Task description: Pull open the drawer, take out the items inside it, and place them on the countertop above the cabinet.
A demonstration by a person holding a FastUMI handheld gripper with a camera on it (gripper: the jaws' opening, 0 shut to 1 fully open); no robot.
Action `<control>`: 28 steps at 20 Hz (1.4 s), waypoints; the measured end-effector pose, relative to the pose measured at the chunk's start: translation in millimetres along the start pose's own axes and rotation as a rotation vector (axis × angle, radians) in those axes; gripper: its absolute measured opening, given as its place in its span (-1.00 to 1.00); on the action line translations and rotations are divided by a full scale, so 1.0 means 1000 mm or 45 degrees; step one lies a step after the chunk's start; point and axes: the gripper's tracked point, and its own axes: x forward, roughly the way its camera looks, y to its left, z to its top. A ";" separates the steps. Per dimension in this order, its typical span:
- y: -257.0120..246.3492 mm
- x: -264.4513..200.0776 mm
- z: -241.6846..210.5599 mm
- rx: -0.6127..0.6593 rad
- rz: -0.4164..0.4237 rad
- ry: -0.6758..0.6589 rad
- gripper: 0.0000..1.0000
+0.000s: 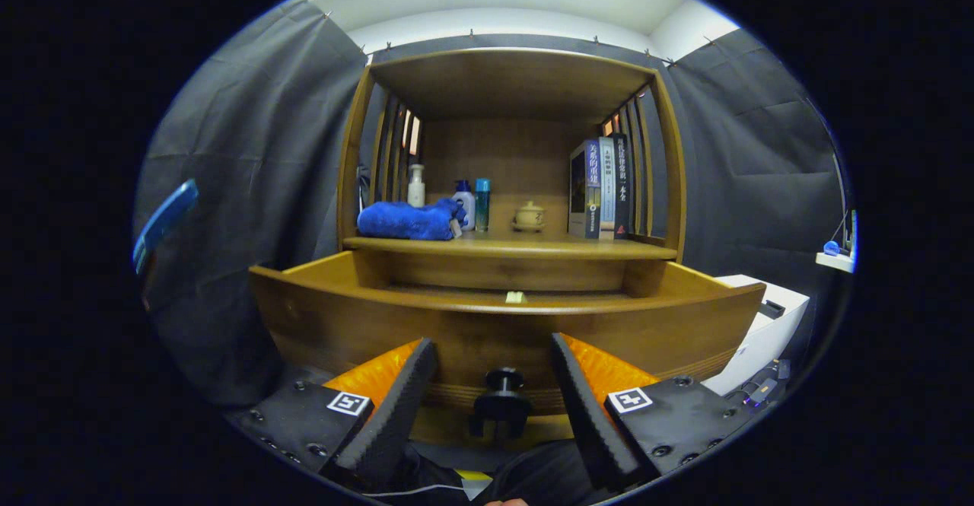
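Note:
The wooden drawer (342,316) stands pulled out toward me, its front panel just ahead of my fingers. Its dark knob (503,399) sits between the two fingertips, with a gap on each side. My gripper (493,358) is open and holds nothing. Over the drawer's front edge a small pale item (516,297) shows inside; the rest of the interior is hidden. Above the drawer lies the countertop (533,247) of the cabinet, carrying a folded blue towel (407,219), bottles (466,203), a small lidded pot (529,217) and upright books (601,186).
A white box-like appliance (768,331) stands beside the cabinet to the right of the drawer. Slatted wooden sides and a top board enclose the shelf space. Dark cloth walls surround the cabinet. A small shelf with a blue object (832,248) sits far to the right.

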 end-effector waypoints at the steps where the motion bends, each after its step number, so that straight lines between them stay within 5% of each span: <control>1: 0.003 0.000 0.013 -0.001 0.004 -0.033 0.87; 14: 0.040 0.071 0.149 0.011 0.021 -0.122 0.97; 20: 0.054 0.108 0.134 -0.024 0.020 0.128 0.97; 28: 0.024 0.140 0.066 0.012 -0.172 0.596 0.98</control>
